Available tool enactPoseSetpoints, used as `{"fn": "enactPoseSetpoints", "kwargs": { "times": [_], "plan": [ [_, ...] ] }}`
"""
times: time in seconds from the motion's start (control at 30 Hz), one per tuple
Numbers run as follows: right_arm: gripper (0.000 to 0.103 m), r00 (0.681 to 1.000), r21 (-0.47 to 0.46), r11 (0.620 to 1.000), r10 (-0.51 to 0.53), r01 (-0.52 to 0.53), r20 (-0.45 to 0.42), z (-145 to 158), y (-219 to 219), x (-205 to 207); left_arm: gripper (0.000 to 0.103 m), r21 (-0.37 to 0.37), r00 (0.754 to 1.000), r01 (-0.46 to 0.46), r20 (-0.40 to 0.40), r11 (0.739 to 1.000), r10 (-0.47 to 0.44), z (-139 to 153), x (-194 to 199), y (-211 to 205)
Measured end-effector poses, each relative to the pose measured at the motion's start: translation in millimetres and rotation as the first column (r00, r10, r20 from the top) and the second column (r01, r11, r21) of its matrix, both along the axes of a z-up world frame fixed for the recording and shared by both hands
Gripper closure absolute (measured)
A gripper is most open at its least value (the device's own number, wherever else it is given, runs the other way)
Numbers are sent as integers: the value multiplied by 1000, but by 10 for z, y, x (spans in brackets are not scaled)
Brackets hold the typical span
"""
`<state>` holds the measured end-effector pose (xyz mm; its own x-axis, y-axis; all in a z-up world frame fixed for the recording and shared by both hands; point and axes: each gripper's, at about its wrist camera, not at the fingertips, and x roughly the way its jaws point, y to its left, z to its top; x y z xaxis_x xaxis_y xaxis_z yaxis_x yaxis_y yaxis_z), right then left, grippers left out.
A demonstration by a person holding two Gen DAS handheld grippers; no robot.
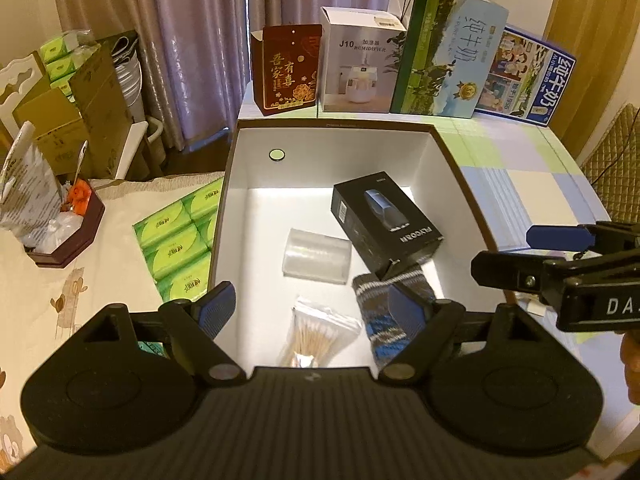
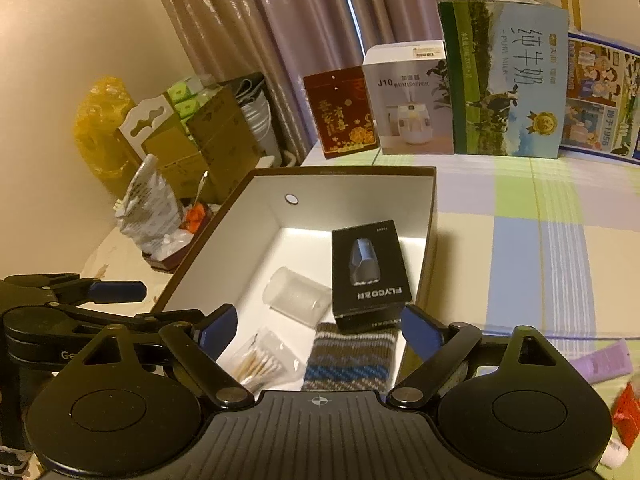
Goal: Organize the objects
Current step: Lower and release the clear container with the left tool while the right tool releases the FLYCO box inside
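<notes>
An open white-lined box (image 1: 256, 168) (image 2: 360, 184) sits on the table. Inside lie a black FLYCO box (image 1: 386, 224) (image 2: 370, 272), a clear plastic roll (image 1: 317, 255) (image 2: 298, 294), a bag of cotton swabs (image 1: 316, 334) (image 2: 262, 362) and a striped knitted sock (image 1: 378, 316) (image 2: 350, 360). My left gripper (image 1: 316, 310) is open and empty above the box's near edge; it also shows at the left of the right wrist view (image 2: 116, 292). My right gripper (image 2: 318, 330) is open and empty over the box; it also shows in the left wrist view (image 1: 532, 252).
Cartons stand at the table's back: a red box (image 1: 286, 68), a humidifier box (image 1: 360, 62), milk cartons (image 1: 444, 52). Green tissue packs (image 1: 180, 236) lie left of the box, beside a brown tray of clutter (image 1: 66, 228). A purple tube (image 2: 600, 364) and a red item (image 2: 626, 408) lie at right.
</notes>
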<state>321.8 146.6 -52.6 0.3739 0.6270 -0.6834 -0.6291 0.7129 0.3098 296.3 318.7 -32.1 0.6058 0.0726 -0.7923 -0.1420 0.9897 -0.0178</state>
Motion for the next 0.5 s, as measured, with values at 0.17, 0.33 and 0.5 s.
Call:
{"fn": "enactPoseSetpoints", "kwargs": {
  "times": [0.17,0.33,0.5],
  "plan": [
    [15,1000,13,1000,1,-1,0,47,-133,-127,22,-8,1000,-7,7,1000,7,58,-165,-102],
    [14,1000,17,1000,-3,3,-7,69,-340,-272,22,-35,1000,-7,9,999,7,92,-340,-277],
    [14,1000,0,1000,-23,23,-10,60,-608,-404,22,-61,1000,20,12,998,-19,98,-494,-548]
  ]
}}
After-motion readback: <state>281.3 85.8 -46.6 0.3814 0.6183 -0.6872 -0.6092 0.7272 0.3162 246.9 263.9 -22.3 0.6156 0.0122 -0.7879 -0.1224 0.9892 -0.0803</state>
